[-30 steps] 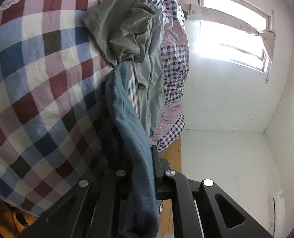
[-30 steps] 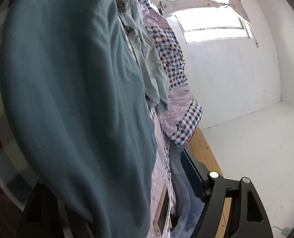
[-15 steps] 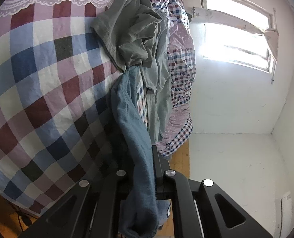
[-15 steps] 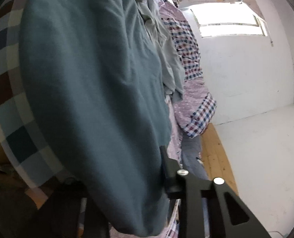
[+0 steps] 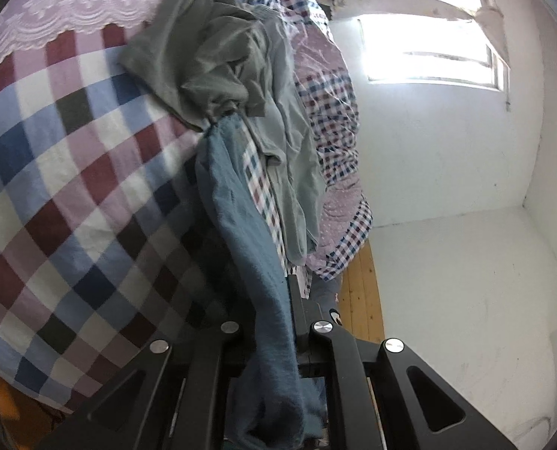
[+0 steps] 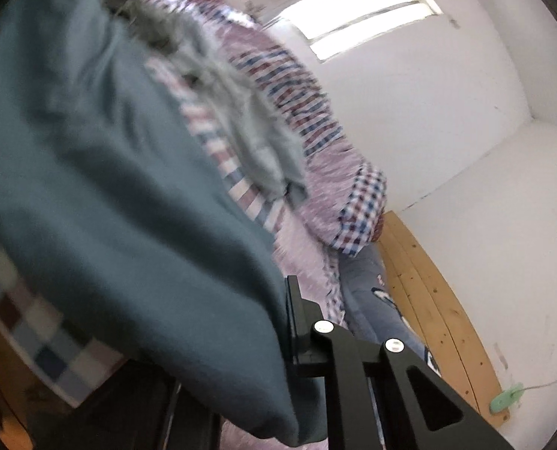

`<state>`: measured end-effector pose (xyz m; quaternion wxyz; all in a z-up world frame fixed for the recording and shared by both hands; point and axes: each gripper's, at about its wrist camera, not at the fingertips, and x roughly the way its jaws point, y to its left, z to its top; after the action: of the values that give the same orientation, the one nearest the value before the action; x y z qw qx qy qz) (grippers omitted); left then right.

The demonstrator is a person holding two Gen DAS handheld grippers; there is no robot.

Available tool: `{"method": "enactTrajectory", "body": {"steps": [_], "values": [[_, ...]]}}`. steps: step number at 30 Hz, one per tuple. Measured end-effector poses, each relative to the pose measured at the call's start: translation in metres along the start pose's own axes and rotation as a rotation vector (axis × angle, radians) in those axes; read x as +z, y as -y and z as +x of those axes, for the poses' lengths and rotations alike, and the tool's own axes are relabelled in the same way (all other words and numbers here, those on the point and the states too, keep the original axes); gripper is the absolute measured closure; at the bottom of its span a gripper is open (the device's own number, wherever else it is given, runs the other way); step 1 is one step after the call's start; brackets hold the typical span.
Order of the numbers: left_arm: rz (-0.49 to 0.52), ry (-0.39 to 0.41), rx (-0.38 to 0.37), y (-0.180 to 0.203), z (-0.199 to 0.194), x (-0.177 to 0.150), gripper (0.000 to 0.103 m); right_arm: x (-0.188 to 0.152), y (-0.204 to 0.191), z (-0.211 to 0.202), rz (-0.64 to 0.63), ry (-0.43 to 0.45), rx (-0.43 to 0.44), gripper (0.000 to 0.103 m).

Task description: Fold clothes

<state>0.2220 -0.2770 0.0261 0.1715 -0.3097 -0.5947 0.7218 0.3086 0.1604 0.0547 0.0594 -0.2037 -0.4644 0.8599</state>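
Gripping the blue garment (image 5: pixel 241 225), your left gripper (image 5: pixel 274 322) pinches its edge above the checked bedspread (image 5: pixel 72 172) — your right gripper (image 6: pixel 278 322) clamps the same cloth, blurred.

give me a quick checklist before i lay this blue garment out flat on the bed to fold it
1. Left tool gripping the blue garment: ok, cloth runs between its fingers.
2. Right tool gripping the same garment: cannot tell, cloth hides one finger.
3. Garment free of the grey clothes pile: not ok, its far end touches or tucks under the pile.
4. Garment spread between the tools: cannot tell, it looks bunched at the left tool and broad at the right.
5. Bare checked bedspread to lay it on: ok, open area beside the pile.
6. Right view sharp enough to judge placement: not ok, blurred.
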Motion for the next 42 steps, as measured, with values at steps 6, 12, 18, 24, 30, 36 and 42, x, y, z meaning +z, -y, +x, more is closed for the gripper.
{"method": "enactTrajectory", "body": {"steps": [6, 12, 18, 24, 30, 36, 42], "values": [[0.058, -0.002, -0.034, 0.031, -0.013, -0.002, 0.096, 0.034, 0.046, -0.017, 0.059, 0.046, 0.005, 0.094], [0.137, 0.023, -0.120, 0.089, -0.043, -0.002, 0.096, 0.046, 0.090, -0.061, 0.130, 0.073, -0.016, 0.094], [0.151, 0.036, -0.195, 0.132, -0.072, 0.006, 0.096, 0.057, 0.142, -0.089, 0.199, 0.094, -0.041, 0.094], [0.107, 0.018, -0.224, 0.148, -0.077, 0.013, 0.096, 0.080, 0.174, -0.086, 0.193, 0.089, -0.035, 0.094], [0.013, -0.008, -0.129, 0.114, -0.038, 0.026, 0.096, 0.091, 0.167, -0.023, 0.165, -0.010, 0.094, 0.093], [-0.033, 0.011, -0.008, 0.082, 0.021, 0.058, 0.096, 0.091, 0.140, 0.083, 0.160, -0.114, 0.225, 0.093], [-0.050, -0.004, 0.112, 0.068, 0.096, 0.103, 0.096, 0.091, 0.112, 0.192, 0.131, -0.250, 0.353, 0.093]]}}
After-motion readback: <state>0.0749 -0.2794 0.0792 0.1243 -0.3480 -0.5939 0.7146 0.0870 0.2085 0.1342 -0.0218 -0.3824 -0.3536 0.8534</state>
